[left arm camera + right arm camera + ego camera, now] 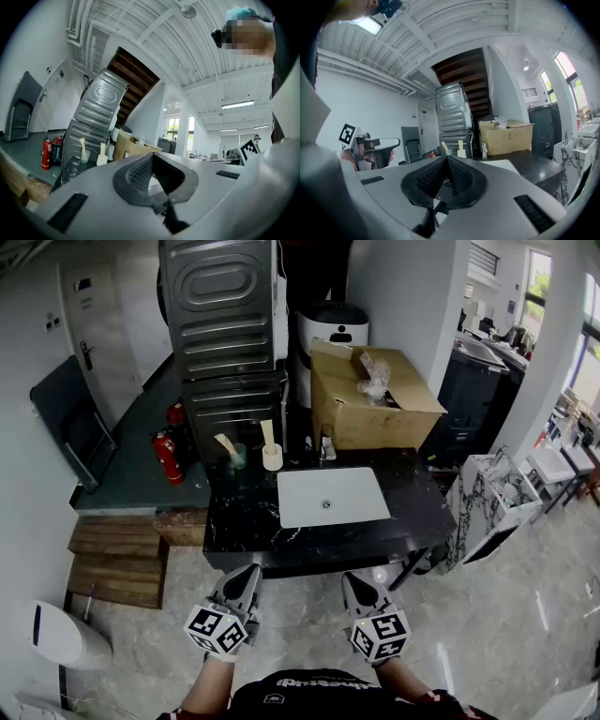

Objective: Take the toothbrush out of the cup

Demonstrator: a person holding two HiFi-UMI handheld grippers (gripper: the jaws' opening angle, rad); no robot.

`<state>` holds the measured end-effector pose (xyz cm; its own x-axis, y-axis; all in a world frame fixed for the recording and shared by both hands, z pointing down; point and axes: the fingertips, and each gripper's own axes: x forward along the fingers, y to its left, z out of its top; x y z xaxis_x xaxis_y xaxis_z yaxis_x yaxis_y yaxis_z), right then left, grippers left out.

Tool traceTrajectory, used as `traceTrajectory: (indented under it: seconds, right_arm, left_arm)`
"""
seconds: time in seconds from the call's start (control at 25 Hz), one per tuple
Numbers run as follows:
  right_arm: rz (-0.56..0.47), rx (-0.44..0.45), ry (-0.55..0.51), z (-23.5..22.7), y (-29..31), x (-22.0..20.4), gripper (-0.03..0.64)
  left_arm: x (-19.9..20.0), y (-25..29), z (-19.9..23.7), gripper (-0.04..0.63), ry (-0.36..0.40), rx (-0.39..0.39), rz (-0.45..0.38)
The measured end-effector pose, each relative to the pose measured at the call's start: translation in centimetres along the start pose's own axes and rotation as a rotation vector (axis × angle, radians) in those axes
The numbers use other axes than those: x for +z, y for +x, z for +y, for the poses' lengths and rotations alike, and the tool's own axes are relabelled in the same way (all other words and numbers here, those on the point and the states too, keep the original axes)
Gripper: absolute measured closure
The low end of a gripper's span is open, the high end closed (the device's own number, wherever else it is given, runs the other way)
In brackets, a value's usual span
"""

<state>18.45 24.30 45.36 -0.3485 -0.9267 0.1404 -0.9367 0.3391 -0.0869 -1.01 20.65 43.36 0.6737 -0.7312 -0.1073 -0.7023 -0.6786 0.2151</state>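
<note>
The left gripper [249,574], clenched on nothing, hung short of the black counter [239,526], where one toothbrush [225,443] leaned in a glass cup [238,458] and a second brush [267,433] stood in a white cup [272,460] beside the sink [309,486]. The right gripper [352,579] was equally clenched and empty. A clean lift would probably need opened jaws, a pinch above the rim, then a straight upward pull.

We hold the left gripper [246,579] and right gripper [355,584] side by side before us, both empty with jaws closed, pointing forward roughly level.
</note>
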Motion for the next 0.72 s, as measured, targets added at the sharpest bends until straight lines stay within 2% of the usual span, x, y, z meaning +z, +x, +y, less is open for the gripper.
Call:
traceTrajectory:
  seconds: [0.44,0.72]
  right_arm:
    - [-0.002,0.001,0.005,1.5,-0.5,-0.2,0.580]
    - [-0.038,0.041,0.003,3.9,0.3,0.1,0.580]
  left_arm:
    - [0.6,-1.7,0.5,0.581,-0.025,0.017,-0.016]
    - [0.7,-3.1,1.9,0.581,-0.031,0.016,-0.019]
